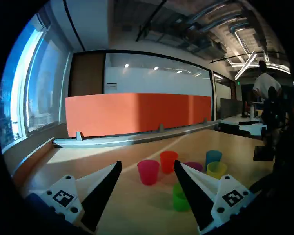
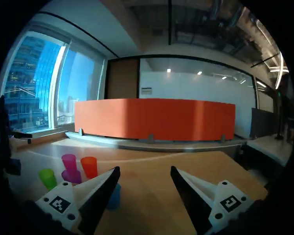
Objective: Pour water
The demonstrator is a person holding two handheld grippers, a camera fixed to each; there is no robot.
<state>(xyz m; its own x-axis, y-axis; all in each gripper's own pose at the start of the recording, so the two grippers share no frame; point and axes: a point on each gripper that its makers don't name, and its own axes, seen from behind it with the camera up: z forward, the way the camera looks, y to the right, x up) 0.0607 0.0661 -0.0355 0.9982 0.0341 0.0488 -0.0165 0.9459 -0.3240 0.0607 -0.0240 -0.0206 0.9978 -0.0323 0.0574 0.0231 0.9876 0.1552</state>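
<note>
Several coloured plastic cups stand in a cluster on the wooden table [image 1: 119, 211]. In the left gripper view, a pink cup [image 1: 148, 172] and an orange cup [image 1: 168, 161] stand just beyond my open left gripper [image 1: 147, 162]. A green cup [image 1: 179, 198] stands nearer, beside the right finger. A purple cup [image 1: 195, 166] is half hidden behind that finger, with a blue cup [image 1: 213, 156] and a yellow cup [image 1: 216, 169] to its right. In the right gripper view, my right gripper [image 2: 144, 168] is open over bare table [image 2: 155, 188]. The cups are to its left: green [image 2: 48, 178], pink [image 2: 69, 161], orange [image 2: 89, 166] and a blue cup [image 2: 115, 197] behind the left finger.
An orange divider panel [image 1: 135, 111] on a grey rail closes the table's far edge. Large windows [image 2: 33, 94] line the left side. A person [image 1: 266, 84] stands far off on the right by other desks. A dark object [image 1: 263, 153] lies on the table's right part.
</note>
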